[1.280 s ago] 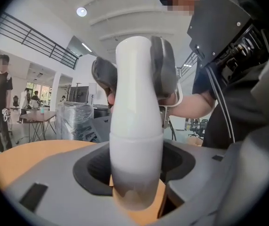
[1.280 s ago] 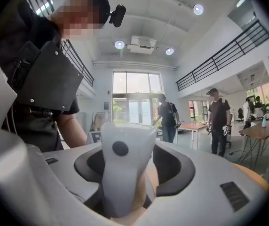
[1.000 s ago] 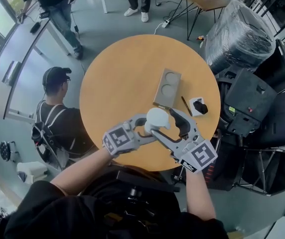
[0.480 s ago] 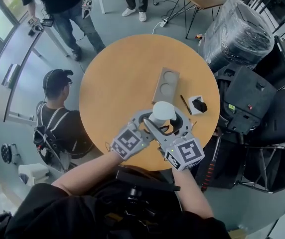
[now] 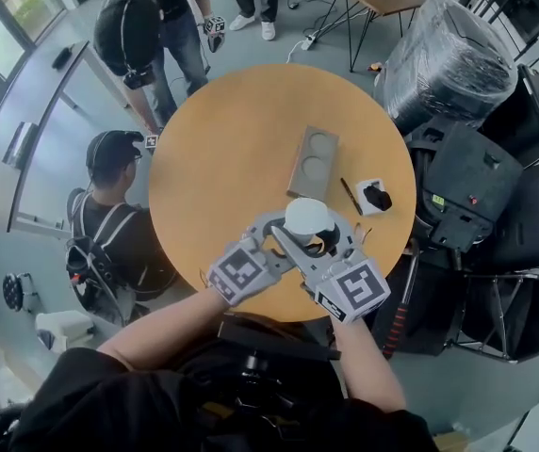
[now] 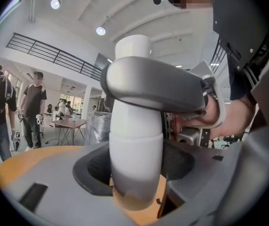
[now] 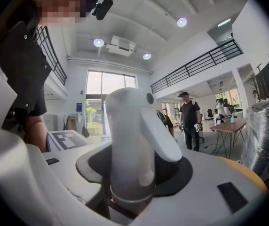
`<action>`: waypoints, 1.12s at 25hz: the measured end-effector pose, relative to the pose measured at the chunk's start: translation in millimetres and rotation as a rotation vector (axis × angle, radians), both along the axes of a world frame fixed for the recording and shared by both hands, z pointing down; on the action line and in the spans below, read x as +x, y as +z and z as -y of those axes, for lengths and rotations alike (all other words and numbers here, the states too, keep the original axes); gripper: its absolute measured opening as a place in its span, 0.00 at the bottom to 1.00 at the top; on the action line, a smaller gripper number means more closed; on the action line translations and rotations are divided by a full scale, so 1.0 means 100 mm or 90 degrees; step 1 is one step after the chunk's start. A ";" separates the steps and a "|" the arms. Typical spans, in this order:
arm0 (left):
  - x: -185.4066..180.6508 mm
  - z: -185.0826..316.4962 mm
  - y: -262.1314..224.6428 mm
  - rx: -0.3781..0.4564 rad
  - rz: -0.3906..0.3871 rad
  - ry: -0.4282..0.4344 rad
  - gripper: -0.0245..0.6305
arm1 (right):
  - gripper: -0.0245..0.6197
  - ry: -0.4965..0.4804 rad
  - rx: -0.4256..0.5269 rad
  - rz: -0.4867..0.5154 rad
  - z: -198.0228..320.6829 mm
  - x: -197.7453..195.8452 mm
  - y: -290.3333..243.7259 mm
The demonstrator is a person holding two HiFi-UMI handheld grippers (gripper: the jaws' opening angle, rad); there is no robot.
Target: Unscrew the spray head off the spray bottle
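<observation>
Jaws of the right hand-held gripper (image 7: 130,175) have just been closing onto the spray head (image 7: 127,121).
Opposite, the left hand-held gripper (image 6: 137,175) is clamping the spray bottle (image 6: 137,145); unscrewing is not yet showing.

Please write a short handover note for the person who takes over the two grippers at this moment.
Left gripper: closed on the body of the spray bottle, which is upright at the near side of the round table.
Right gripper: jaws have just been closing, now on the spray head.
Done: both grips set; the head is not yet off.
To do: turn the head loose and lift it off.
</observation>
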State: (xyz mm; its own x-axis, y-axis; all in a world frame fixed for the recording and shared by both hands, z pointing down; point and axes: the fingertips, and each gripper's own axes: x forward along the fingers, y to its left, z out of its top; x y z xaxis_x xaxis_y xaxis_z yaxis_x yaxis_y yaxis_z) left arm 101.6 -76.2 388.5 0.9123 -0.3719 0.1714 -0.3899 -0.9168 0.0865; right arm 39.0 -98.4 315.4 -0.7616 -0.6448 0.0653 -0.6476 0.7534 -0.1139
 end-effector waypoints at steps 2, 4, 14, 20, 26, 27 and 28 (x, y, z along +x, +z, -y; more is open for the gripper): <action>-0.02 -0.07 -0.02 0.003 -0.004 0.038 0.50 | 0.42 -0.040 -0.001 0.009 -0.07 -0.04 -0.03; -0.03 -0.17 -0.03 0.005 -0.008 0.088 0.50 | 0.42 -0.085 -0.001 0.020 -0.16 -0.08 -0.06; -0.05 -0.39 -0.05 0.004 0.003 0.197 0.50 | 0.43 -0.176 0.017 0.022 -0.38 -0.11 -0.07; -0.11 -0.13 -0.06 -0.013 -0.011 0.070 0.50 | 0.57 -0.048 0.007 0.003 -0.18 0.03 -0.02; -0.23 0.12 0.02 -0.012 0.022 -0.065 0.50 | 0.57 0.061 -0.024 0.005 -0.07 0.18 0.03; -0.25 0.16 0.03 -0.012 0.030 -0.087 0.50 | 0.57 0.071 -0.030 0.006 -0.05 0.18 0.04; -0.27 0.20 0.05 -0.013 0.038 -0.107 0.50 | 0.57 0.080 -0.034 0.006 -0.04 0.16 0.04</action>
